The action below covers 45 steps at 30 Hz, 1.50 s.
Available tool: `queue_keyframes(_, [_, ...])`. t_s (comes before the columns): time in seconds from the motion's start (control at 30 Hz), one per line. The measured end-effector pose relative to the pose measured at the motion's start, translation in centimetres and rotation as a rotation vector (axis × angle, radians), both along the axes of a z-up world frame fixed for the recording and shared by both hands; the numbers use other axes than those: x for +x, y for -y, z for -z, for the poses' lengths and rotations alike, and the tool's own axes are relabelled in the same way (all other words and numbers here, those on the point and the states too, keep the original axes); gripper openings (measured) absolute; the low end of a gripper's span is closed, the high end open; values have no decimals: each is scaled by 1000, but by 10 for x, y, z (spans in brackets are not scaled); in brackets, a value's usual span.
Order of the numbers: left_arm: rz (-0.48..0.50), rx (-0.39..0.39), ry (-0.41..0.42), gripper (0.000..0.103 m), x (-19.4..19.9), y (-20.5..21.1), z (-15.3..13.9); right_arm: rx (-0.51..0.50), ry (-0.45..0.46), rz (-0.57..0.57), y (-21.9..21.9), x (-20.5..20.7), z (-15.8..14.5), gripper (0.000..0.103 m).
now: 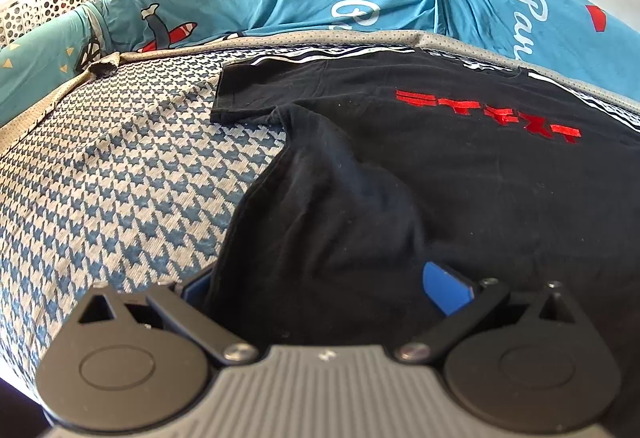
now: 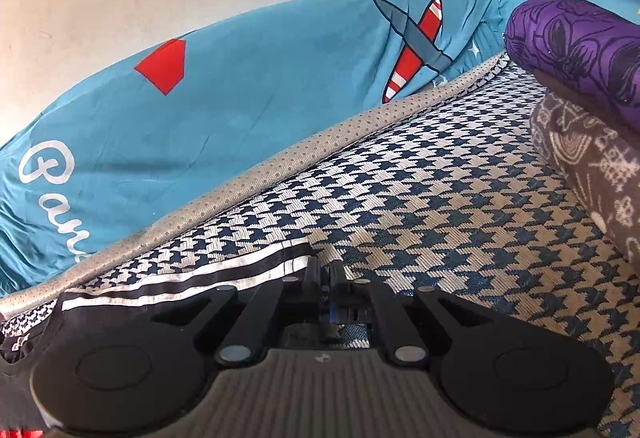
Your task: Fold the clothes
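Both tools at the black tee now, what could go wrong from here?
1. The left tool is open around a bunched fold of the black T-shirt; closing there may catch several layers and skew the fold.
2. The right tool is shut at the corner of the striped sleeve edge; that thin bite may slip when pulled.
3. The purple roll lies close on the right and could snag a swung sleeve.

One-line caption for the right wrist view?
Right tongs shut on the striped edge of the black garment lying on the houndstooth cover.
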<state>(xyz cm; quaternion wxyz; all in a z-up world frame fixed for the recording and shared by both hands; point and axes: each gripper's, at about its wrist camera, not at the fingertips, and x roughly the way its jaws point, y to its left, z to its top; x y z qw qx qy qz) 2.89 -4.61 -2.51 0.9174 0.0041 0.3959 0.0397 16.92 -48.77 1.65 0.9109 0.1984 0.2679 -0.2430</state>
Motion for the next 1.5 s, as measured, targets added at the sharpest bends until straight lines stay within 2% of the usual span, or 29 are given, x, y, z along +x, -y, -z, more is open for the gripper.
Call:
queue_keyframes(0.07, [-24, -14, 0, 103, -1, -6, -1, 4, 6, -4, -3, -8, -6, 11])
queue_keyframes(0.13, [-42, -25, -1, 103, -1, -12, -1, 9, 6, -19, -8, -14, -12, 18])
queue_keyframes(0.17, [-53, -21, -2, 103, -1, -15, -1, 13, 5, -32, -12, -17, -15, 22])
queue_keyframes(0.33, [-121, -6, -10, 103, -2, -35, 0, 67, 23, -86, -35, -36, -30, 29])
queue_keyframes(0.4, [-169, 16, -10, 103, -2, -46, 0, 107, 33, -112, -44, -45, -34, 38])
queue_keyframes(0.5, [-204, -14, -6, 103, -5, -62, 1, 142, 36, -163, -61, -58, -38, 41])
queue_keyframes(0.6, [-233, 35, 4, 103, -9, -68, 0, 166, 33, -215, -81, -76, -39, 44])
queue_keyframes(0.67, [-273, 42, 3, 103, -10, -77, -1, 189, 32, -263, -95, -87, -39, 46])
queue_keyframes(0.77, [-318, -14, -11, 103, -12, -93, -2, 192, 26, -347, -123, -106, -35, 47])
queue_keyframes(0.93, [-287, 22, 18, 103, -20, -91, -11, 193, -26, -533, -177, -137, -21, 47])
queue_keyframes(1.13, [-266, -24, 34, 103, -25, -97, -16, 116, -70, -742, -240, -176, -14, 47])
queue_keyframes(1.27, [-309, 1, 47, 103, -26, -105, -19, 35, -41, -857, -277, -200, -23, 47])
queue_keyframes(1.5, [-322, -85, 64, 103, -32, -121, -27, -48, 5, -1114, -343, -237, -39, 47])
